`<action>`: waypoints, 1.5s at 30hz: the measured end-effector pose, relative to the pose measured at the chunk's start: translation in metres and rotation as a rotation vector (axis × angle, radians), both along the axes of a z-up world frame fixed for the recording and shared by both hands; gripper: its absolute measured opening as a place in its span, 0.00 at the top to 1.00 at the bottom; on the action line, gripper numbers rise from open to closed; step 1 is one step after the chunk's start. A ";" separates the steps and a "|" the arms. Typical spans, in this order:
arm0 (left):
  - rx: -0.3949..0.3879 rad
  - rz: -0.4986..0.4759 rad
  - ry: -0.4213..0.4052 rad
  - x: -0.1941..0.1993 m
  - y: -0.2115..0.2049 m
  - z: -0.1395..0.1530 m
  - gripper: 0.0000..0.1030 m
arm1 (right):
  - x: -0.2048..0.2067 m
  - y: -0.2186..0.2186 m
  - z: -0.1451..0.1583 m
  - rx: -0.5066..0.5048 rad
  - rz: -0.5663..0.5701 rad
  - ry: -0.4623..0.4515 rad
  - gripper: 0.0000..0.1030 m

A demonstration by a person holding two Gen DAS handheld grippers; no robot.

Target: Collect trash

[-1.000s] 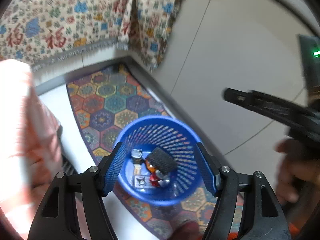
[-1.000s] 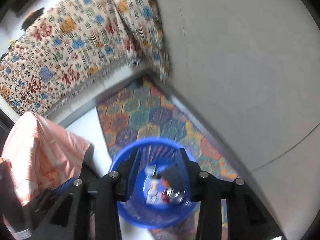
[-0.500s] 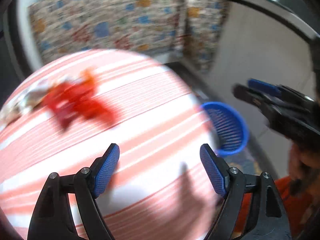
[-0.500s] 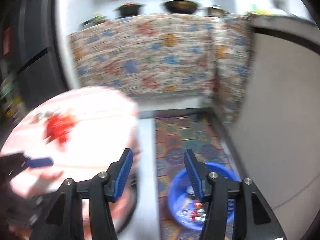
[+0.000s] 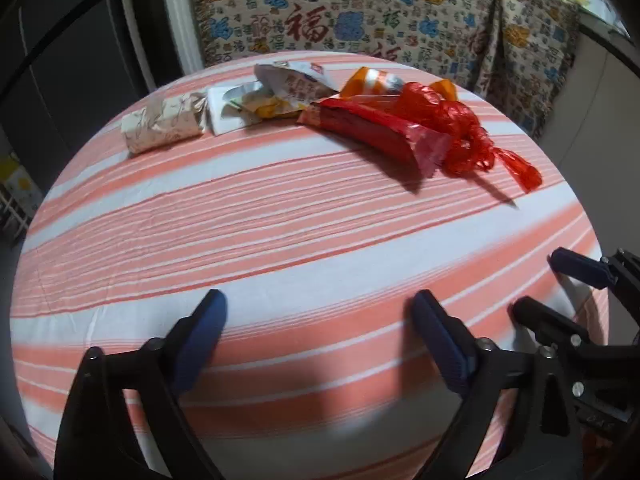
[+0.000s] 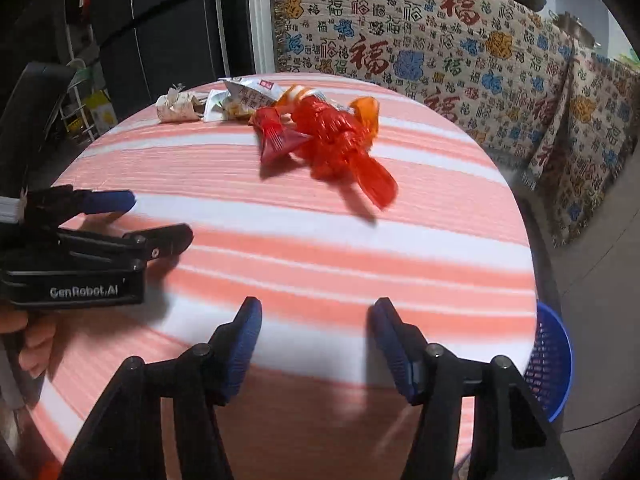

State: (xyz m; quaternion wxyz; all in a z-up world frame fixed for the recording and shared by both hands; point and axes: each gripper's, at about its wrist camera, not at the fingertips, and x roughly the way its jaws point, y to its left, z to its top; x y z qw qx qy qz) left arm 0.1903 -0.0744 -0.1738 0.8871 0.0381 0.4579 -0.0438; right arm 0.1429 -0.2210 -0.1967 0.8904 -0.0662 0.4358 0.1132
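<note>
Left wrist view: a round desk (image 5: 280,240) under a pink-and-white striped cloth carries a row of trash along its far side. From left lie a crumpled beige paper wrapper (image 5: 164,124), a torn white snack bag (image 5: 276,92) with yellow contents showing, an orange-and-white packet (image 5: 372,80), a glossy red snack wrapper (image 5: 380,132) and a knotted red plastic bag (image 5: 464,136), the last three touching. Both tools hang over the near edge, well apart from the trash. Left tool (image 5: 318,334) has just been opening, jaws wide, nothing between them. Right tool (image 6: 316,340) has likewise been opening, jaws parted and empty. Blue mesh wastebasket (image 6: 550,364) stands on the floor beside the desk.
</note>
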 end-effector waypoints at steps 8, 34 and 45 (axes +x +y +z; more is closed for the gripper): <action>-0.017 0.014 0.007 0.012 -0.003 0.000 0.01 | 0.014 0.000 -0.003 0.007 -0.022 -0.035 0.39; -0.282 -0.036 0.027 0.048 0.006 0.025 0.88 | 0.018 -0.002 -0.004 0.017 -0.020 -0.040 0.39; -0.152 -0.128 0.047 -0.017 0.033 0.024 0.36 | 0.019 -0.001 -0.005 0.022 -0.022 -0.039 0.37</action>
